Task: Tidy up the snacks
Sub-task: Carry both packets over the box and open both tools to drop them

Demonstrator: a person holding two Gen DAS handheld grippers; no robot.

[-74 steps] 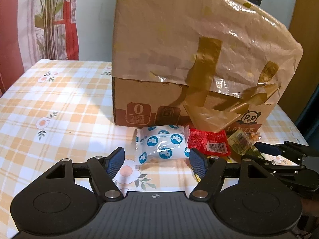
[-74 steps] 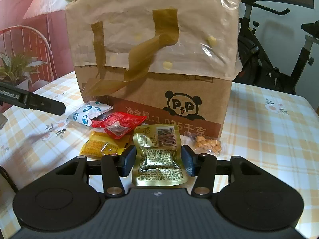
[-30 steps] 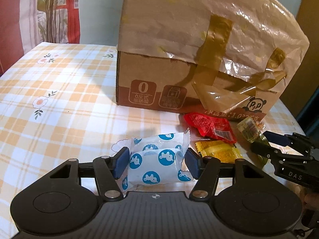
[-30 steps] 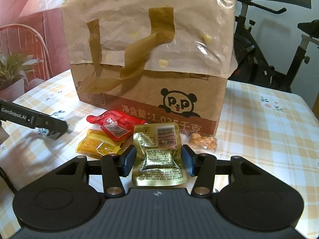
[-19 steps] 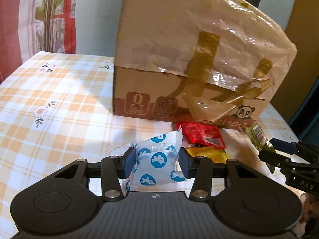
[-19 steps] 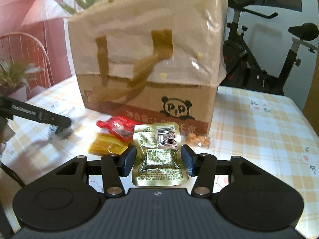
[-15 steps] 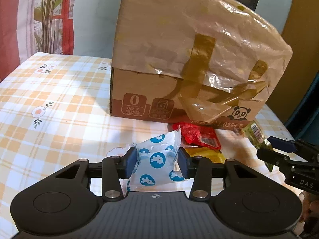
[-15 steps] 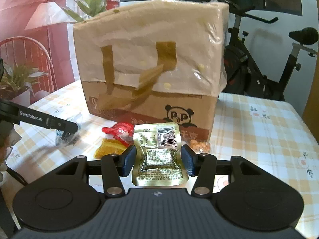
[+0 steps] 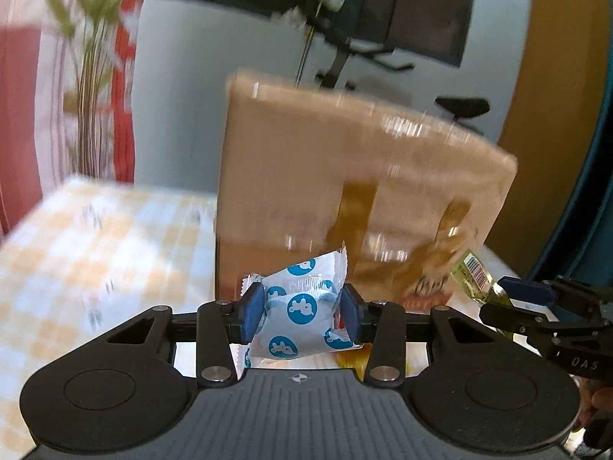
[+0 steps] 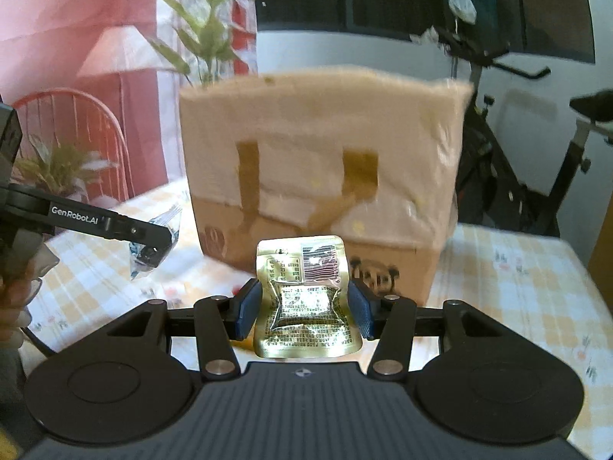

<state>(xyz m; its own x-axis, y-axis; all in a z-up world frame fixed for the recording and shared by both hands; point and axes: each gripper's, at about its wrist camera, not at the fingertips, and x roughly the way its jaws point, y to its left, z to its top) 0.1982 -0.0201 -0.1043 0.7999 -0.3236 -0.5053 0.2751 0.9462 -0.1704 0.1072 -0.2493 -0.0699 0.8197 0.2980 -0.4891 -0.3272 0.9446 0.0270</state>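
My left gripper [image 9: 302,312] is shut on a white snack packet with blue dots [image 9: 299,306], held up in the air in front of the cardboard box [image 9: 345,207]. My right gripper [image 10: 302,308] is shut on a gold foil pouch [image 10: 306,299], also lifted, facing the box [image 10: 322,176]. In the left wrist view the right gripper [image 9: 494,299] shows at the right edge with the gold pouch [image 9: 469,274]. In the right wrist view the left gripper [image 10: 147,245] shows at the left with the white packet [image 10: 164,222]. A sliver of yellow packet [image 9: 350,360] lies on the table below.
The tall box stands on a checked tablecloth [image 10: 517,268], its top flaps wrapped in plastic and brown tape. An exercise bike [image 10: 536,145] stands behind the table at the right. A plant [image 10: 207,38] and a red chair [image 10: 76,122] are at the left.
Both grippers have risen with their packets, so the box's top edge is now in view. The left jaws closed onto the white packet about a second ago. The other snacks have dropped below the view.
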